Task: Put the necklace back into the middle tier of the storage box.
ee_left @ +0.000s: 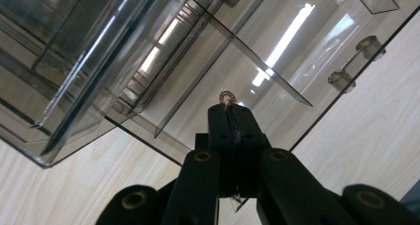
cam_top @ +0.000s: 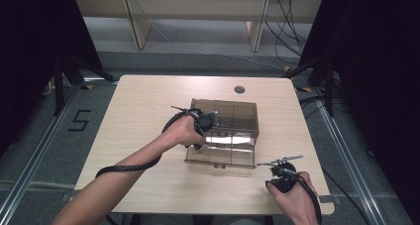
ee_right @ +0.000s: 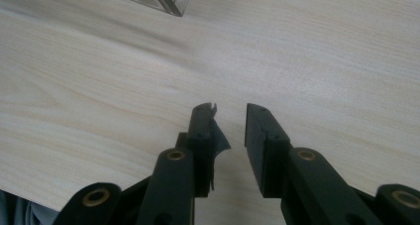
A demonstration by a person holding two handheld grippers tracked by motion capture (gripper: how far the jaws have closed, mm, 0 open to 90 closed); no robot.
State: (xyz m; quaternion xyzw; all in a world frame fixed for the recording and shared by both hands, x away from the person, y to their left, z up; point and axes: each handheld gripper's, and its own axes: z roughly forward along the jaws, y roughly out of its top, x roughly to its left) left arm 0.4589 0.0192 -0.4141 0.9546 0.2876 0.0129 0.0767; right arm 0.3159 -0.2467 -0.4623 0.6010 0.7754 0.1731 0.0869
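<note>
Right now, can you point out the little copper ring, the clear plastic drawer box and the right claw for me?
copper ring (ee_left: 227,97), left gripper view, on the ring above the shut left claw tips.
clear plastic drawer box (cam_top: 246,109), high view, on its top panel.
right claw (ee_right: 231,115), right gripper view, midway between its open tips.

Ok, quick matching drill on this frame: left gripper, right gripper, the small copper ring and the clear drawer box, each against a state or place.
Things:
1. left gripper
2. right gripper
3. copper ring
4. clear drawer box

States or places:
A. jaws apart over bare table
B. stands mid-table with a drawer pulled out toward the person
C. shut, over the open drawer
D. pinched at the jaw tips

Pairs: 1-C, 2-A, 3-D, 4-B
</note>
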